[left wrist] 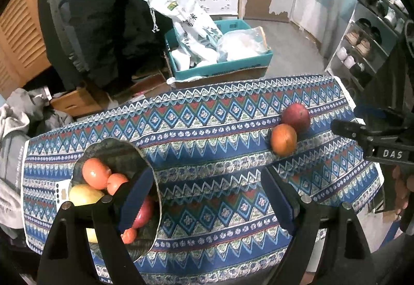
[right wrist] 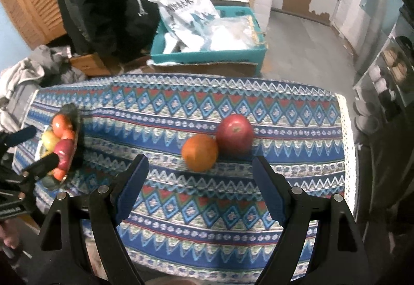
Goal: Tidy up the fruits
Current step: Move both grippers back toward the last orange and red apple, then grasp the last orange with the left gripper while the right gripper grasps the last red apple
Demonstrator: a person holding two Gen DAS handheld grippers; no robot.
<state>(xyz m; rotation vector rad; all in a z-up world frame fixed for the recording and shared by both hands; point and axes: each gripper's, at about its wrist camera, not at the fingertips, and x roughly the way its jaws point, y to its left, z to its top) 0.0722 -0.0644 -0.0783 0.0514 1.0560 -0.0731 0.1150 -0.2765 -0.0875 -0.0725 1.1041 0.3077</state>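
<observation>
Left gripper (left wrist: 207, 197): fingers spread, empty, above the worktop (left wrist: 220, 233) beside the fruit bowl (left wrist: 152, 233).
Right gripper (right wrist: 200, 189): fingers released, empty.
Orange (right wrist: 199, 152): touches the red apple (right wrist: 235, 133), just ahead.
Left view only: the bowl's yellow fruit (left wrist: 84, 194) up close.

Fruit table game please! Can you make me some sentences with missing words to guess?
1. The orange lies right beside a red ____.
2. Most fruit is piled in the ____ at the table's left end.
3. Both grippers, left and right, hold ____.
4. The tablecloth is mostly ____.

Missing words: apple; bowl; nothing; blue
</observation>
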